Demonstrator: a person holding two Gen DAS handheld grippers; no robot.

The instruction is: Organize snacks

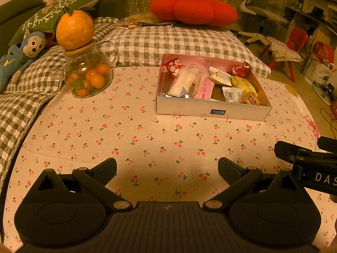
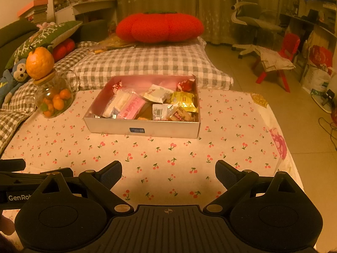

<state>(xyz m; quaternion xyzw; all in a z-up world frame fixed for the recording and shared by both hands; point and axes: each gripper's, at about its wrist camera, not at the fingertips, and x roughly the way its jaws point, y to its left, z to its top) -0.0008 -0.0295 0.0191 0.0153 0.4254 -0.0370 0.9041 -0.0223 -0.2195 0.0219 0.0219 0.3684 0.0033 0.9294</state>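
Low over the cherry-print cloth (image 1: 130, 139), both pairs of tongs hover side by side with nothing between their pads. The left tongs (image 1: 167, 171) stand spread wide, and so do the right tongs (image 2: 168, 174); each pair's body shows at the edge of the other's view, the right one at the far right of the left wrist view, the left one at the far left of the right wrist view.

Ahead of them, well apart from the fingertips, a shallow silver box (image 1: 212, 110) sits on the cloth, its open top facing up. Inside it lie the snacks (image 2: 147, 105): a clear packet of white pieces at the left, a pink packet (image 1: 204, 88) just beside it, a white wrapper with a barcode near the front wall, a yellow packet (image 2: 184, 101) toward the right, and red wrappers in the two back corners.

To the left of the box, apart from it, stands a glass jar (image 1: 90, 78) of small oranges with a big orange (image 1: 74, 29) resting on its wooden lid. Behind lie a checked pillow (image 2: 143, 63), a red pumpkin-shaped cushion (image 2: 159, 27) and, at the far left, a blue monkey toy (image 1: 19, 57).
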